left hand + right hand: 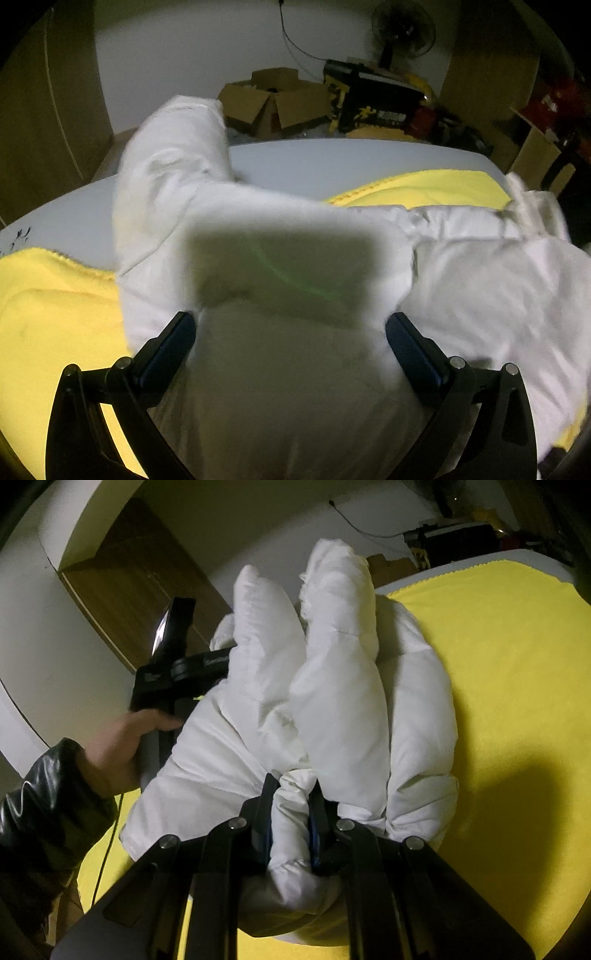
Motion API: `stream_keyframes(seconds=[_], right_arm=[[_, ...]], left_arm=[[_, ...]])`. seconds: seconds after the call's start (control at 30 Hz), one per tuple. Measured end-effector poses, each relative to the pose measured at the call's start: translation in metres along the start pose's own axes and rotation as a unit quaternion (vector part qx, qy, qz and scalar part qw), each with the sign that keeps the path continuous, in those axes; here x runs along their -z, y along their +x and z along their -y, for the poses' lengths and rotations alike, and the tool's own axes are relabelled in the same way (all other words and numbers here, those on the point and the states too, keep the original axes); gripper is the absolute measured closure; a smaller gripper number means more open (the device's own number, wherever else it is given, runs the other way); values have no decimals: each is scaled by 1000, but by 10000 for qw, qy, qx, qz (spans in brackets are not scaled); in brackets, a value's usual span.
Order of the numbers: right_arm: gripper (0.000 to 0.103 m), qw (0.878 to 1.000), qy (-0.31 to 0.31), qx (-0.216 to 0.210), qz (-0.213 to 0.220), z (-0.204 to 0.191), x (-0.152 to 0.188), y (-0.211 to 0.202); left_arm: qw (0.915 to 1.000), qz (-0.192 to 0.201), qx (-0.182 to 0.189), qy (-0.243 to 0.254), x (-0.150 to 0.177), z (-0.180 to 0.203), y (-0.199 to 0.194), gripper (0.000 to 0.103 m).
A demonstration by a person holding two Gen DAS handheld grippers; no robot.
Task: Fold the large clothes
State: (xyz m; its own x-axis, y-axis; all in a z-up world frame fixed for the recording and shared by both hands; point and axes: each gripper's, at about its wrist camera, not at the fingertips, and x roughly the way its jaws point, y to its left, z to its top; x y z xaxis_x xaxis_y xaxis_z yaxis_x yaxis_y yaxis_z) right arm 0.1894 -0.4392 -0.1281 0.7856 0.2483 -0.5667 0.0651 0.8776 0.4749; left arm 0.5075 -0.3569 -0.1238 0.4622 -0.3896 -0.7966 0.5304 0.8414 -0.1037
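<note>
A white puffy jacket (480,280) lies on a yellow cloth (48,317) spread over a white table (317,162). In the left wrist view my left gripper (290,328) has its jaws wide apart with a thick fold of the jacket (288,369) bulging between them; one sleeve (173,155) stands up at the left. In the right wrist view my right gripper (293,805) is shut on a bunched fold of the jacket (332,686), lifted above the yellow cloth (509,672). The left gripper's body (177,672) and the hand holding it show at the left.
Open cardboard boxes (273,99), a black and yellow case (369,96) and a fan (402,29) stand on the floor beyond the table's far edge. Wooden cabinets (136,579) line the wall.
</note>
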Motion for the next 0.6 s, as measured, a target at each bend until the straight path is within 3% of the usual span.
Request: stream_keyframes(seconds=[0.03, 0.1, 0.13, 0.17, 0.2, 0.27, 0.33, 0.4, 0.43, 0.47, 0.53, 0.6], right_arm=[[82, 10000, -40, 63, -23, -3, -1, -4], [63, 9999, -9, 110, 5, -10, -4, -21], [41, 9994, 21, 305, 131, -18, -8, -37], [30, 9984, -9, 454, 335, -27, -13, -51], [27, 9949, -164, 600, 793, -45, -25, -74], [27, 9892, -447, 793, 1151, -76, -48, -89], [35, 9880, -605, 899, 1104, -104, -77, -75], [63, 9902, -603, 986, 778, -114, -101, -37], [83, 9889, -634, 1220, 559, -113, -112, -8], [92, 9867, -637, 1440, 408, -110, -117, 13], [93, 9810, -290, 1906, -195, -81, -119, 64], [103, 9765, 18, 2111, -430, -56, -111, 82]], left_arm=[[9999, 121, 90, -58, 1, -5, -17, 0], [9989, 435, 79, -130, 4, -18, -53, 0], [9983, 553, 22, -154, 4, -27, -69, 0], [9976, 659, -115, -187, 5, -40, -86, 0], [9970, 714, -217, -211, 4, -48, -95, 0], [9953, 792, -472, -300, 3, -66, -108, 0], [9943, 705, -652, -461, 4, -79, -114, 0], [9939, 581, -607, -714, 10, -90, -118, 0], [9939, 549, -552, -783, 14, -92, -121, 0], [9946, 499, -482, -767, 19, -92, -125, 0], [9961, 449, -461, -605, 24, -91, -128, 0], [9969, 420, -476, -461, 28, -91, -129, 0]])
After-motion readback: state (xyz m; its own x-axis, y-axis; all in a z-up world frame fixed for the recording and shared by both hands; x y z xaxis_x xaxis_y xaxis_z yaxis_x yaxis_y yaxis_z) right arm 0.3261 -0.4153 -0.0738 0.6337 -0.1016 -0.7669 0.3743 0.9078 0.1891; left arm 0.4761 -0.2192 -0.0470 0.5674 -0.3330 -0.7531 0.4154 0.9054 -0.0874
